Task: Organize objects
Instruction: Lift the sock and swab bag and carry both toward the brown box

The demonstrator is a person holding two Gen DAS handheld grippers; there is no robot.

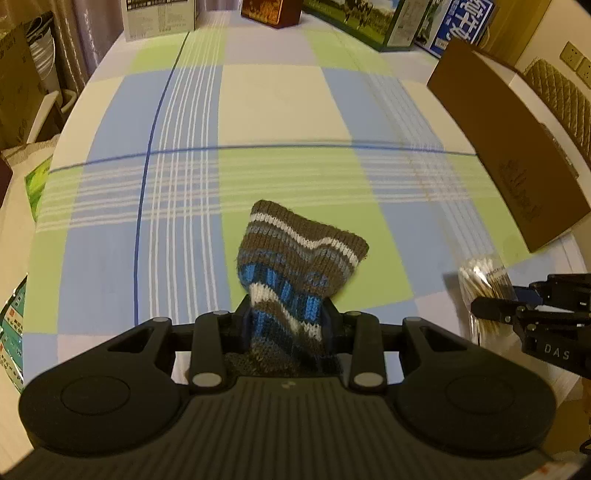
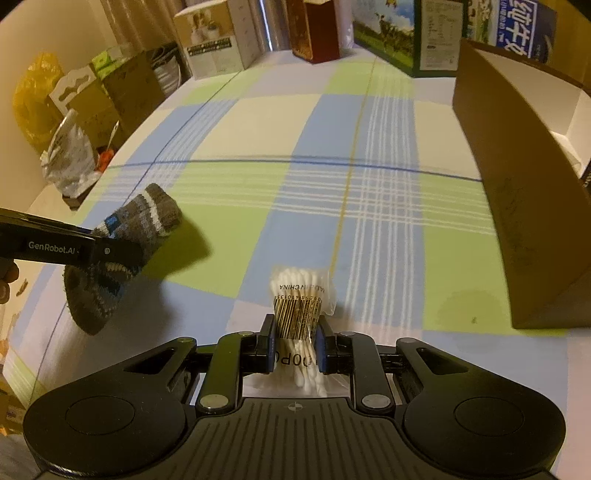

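My left gripper (image 1: 288, 314) is shut on a striped knit sock (image 1: 299, 251), brown, blue and white, held above the checked tablecloth (image 1: 280, 107). The sock also shows in the right wrist view (image 2: 147, 218), pinched by the left gripper (image 2: 114, 253). My right gripper (image 2: 294, 328) is shut on a clear bag of cotton swabs (image 2: 301, 291) with a barcode label. In the left wrist view the swab bag (image 1: 484, 280) and right gripper (image 1: 480, 308) sit at the right edge.
An open brown cardboard box (image 1: 506, 147) stands at the right, also in the right wrist view (image 2: 517, 177). Several printed cartons (image 1: 354, 18) line the table's far edge. Bags and boxes (image 2: 74, 122) stand beyond the left edge.
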